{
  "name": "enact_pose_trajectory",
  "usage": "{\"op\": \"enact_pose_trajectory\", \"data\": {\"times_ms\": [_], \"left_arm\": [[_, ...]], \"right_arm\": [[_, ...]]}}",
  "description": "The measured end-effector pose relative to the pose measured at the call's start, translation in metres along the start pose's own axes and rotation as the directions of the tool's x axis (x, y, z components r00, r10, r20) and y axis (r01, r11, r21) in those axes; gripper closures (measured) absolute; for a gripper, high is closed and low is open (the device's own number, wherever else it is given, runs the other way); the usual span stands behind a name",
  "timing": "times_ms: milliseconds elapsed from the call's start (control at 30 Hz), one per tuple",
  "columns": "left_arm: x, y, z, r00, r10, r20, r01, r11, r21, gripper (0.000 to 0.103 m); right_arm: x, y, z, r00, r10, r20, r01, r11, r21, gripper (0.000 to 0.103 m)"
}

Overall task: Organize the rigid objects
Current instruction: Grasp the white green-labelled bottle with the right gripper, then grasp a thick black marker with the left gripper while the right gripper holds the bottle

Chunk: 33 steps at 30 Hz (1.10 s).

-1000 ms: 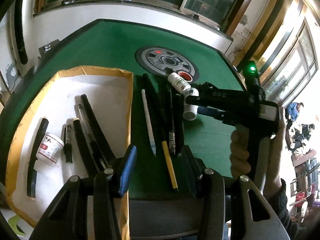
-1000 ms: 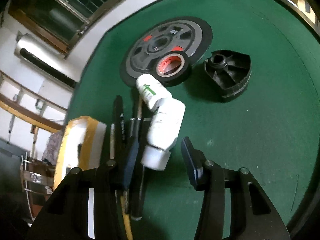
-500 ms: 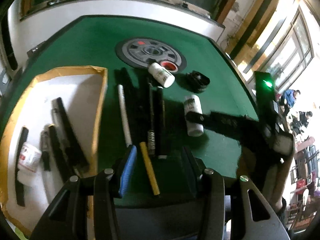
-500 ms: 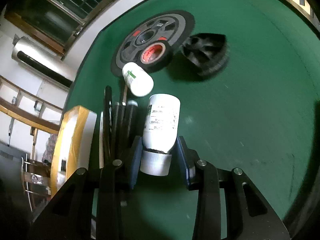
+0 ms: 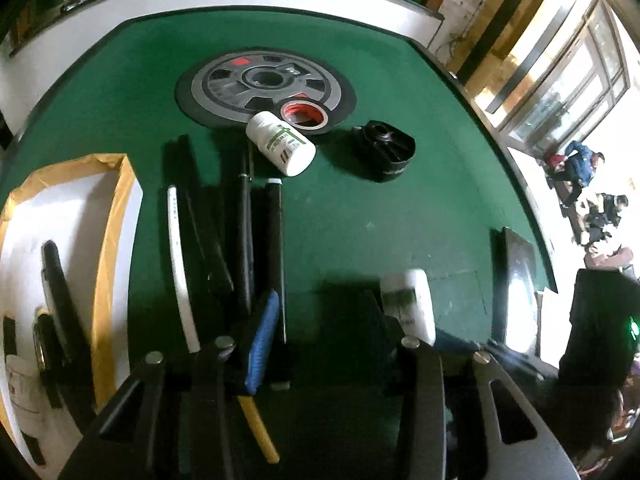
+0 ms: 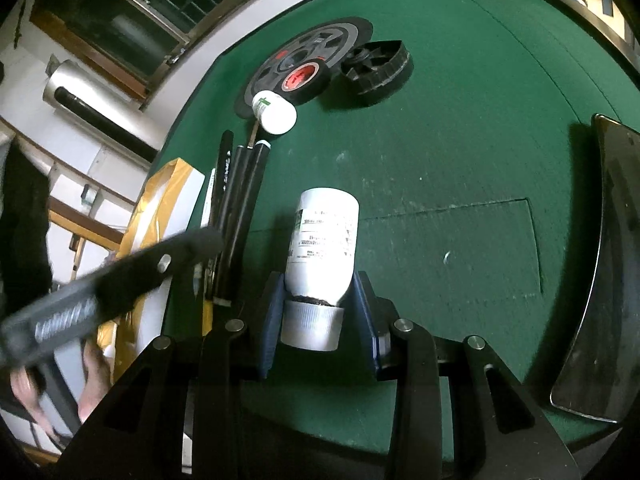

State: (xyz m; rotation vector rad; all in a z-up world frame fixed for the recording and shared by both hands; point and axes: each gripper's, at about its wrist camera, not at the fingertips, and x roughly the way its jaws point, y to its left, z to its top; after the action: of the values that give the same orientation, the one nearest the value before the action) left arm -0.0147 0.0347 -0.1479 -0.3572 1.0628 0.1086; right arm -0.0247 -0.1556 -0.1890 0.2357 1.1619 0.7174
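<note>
Wide stretch of bare green felt table [image 6: 460, 128] on the right side here, running out to the curved dark rim, with only a glossy dark curved panel [image 6: 600, 280] lying at the right edge. The left side is crowded: a row of long dark pens and sticks [image 5: 244, 232] lies side by side, a white stick [image 5: 178, 264] and a yellow pencil [image 5: 258, 428] among them, just right of a shallow tray [image 5: 116, 240] with tan cardboard walls and a white floor. At the far side sits a flat grey-and-black weight plate [image 5: 248, 80], a black tape roll [image 5: 306, 114] with a red core on its near edge, a ribbed black plastic hub [image 5: 386, 150] to its right, and a small white bottle [image 5: 280, 142] on its side.

The right gripper [image 6: 318, 320] is clamped on a smooth white plastic bottle [image 6: 324, 248] with a printed label, blue pads squeezing near its ridged white cap, bottle pointing away over the felt. The left gripper [image 5: 320, 332], jaws just narrowing, holds nothing, pens beneath it.
</note>
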Motion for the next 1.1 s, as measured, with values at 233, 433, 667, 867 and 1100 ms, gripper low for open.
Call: {"op": "enact_pose_trajectory", "data": {"times_ms": [233, 433, 667, 867, 1100], "left_arm": [[0.018, -0.003, 0.009, 0.997, 0.07, -0.013, -0.07, 0.997, 0.013, 0.063], [0.024, 0.001, 0.014, 0.995, 0.1, -0.006, -0.1, 0.995, -0.002, 0.064], [0.03, -0.001, 0.003, 0.991, 0.127, -0.036, -0.126, 0.992, 0.024, 0.088], [0.021, -0.003, -0.017, 0.994, 0.109, -0.026, -0.108, 0.993, 0.046, 0.088], [0.026, -0.003, -0.012, 0.991, 0.13, -0.001, -0.13, 0.988, 0.084, 0.088]], "right_arm": [[-0.004, -0.005, -0.005, 0.999, 0.037, 0.006, -0.037, 0.999, -0.004, 0.069], [-0.005, -0.006, -0.008, 0.999, 0.046, 0.01, -0.046, 0.999, -0.009, 0.069], [-0.005, -0.003, -0.008, 1.0, 0.026, 0.017, -0.025, 0.999, -0.025, 0.069], [-0.004, 0.004, -0.011, 0.999, -0.014, 0.029, 0.015, 0.999, -0.049, 0.069], [-0.004, 0.006, -0.011, 0.998, -0.044, 0.034, 0.046, 0.998, -0.053, 0.069]]}}
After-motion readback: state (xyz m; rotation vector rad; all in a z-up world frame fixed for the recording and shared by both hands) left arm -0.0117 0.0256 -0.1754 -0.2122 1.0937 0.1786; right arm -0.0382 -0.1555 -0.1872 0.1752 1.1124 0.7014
